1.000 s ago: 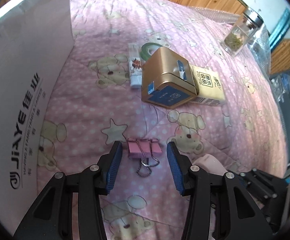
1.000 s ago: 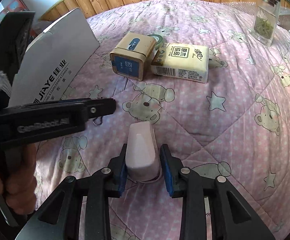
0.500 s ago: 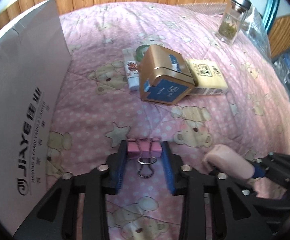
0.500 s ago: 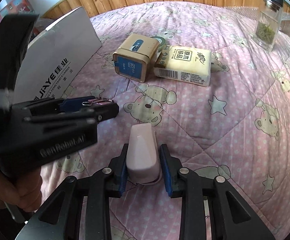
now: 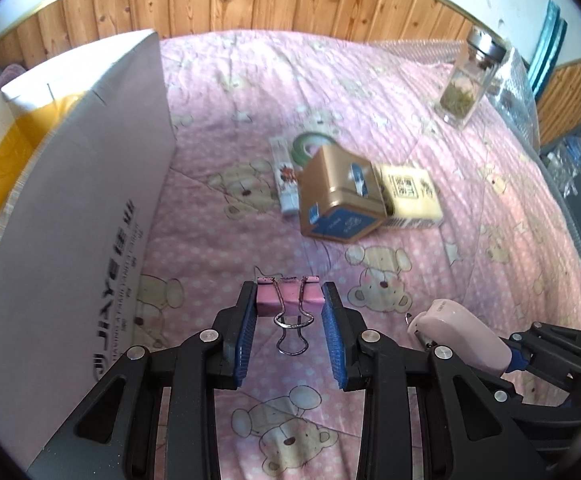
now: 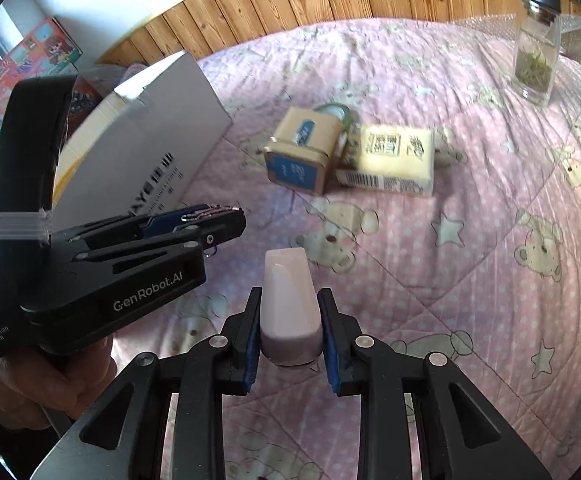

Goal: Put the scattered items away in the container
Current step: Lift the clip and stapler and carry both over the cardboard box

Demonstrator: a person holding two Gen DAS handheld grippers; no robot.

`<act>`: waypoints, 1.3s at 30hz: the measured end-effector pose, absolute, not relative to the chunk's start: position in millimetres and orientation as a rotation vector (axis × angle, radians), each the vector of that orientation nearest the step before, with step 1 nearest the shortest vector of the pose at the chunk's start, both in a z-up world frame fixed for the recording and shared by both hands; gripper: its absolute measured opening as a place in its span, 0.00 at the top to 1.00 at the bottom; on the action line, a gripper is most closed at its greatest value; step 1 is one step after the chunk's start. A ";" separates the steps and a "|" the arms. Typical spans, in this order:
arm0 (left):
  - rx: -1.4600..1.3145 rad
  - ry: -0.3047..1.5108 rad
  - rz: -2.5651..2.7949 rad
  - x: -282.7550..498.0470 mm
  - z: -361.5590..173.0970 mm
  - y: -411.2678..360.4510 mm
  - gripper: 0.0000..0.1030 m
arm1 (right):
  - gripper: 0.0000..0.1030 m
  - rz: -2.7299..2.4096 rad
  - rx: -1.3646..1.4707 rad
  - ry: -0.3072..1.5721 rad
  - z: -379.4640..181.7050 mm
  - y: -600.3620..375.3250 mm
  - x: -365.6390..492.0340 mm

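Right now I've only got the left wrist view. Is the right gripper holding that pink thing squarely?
Observer: Yes. The right gripper clamps the pink case on both sides, with the tapered end pointing forward.
Operator: And is my binder clip off the quilt?
Observer: It looks so. Seen from the side, the left gripper sits raised above the quilt, beside the white box. The wire loop of the binder clip hangs beneath it.

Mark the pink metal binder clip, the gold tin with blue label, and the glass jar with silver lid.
pink metal binder clip (image 5: 288, 300), left wrist view, pink body
gold tin with blue label (image 6: 300, 152), right wrist view, gold top
glass jar with silver lid (image 5: 466, 84), left wrist view, glass wall
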State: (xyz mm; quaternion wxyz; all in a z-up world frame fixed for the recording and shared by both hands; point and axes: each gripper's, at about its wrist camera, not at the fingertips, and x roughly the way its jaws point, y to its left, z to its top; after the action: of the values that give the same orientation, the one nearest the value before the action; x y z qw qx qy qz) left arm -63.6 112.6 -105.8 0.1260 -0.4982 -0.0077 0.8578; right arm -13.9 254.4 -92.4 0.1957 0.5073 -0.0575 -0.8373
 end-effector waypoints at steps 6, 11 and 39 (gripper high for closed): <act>-1.400 -0.094 2.520 -56.5 -78.4 103.4 0.68 | 0.73 -2.363 1.355 -0.183 -68.6 247.3 -12.0; -1.362 -0.185 2.533 -56.2 -54.5 96.7 0.68 | 0.73 -2.369 1.306 -0.197 -51.6 237.1 -11.2; -1.129 -0.635 2.638 -7.6 33.9 -17.7 0.68 | 0.73 -2.371 1.017 -0.111 30.8 154.2 29.5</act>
State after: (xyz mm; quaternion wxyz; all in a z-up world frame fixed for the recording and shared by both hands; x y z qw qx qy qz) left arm -7.6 -17.7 33.9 0.1012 -0.3822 -0.2148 0.8930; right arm 29.5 154.2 30.8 0.2758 0.3786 -0.0412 -0.8826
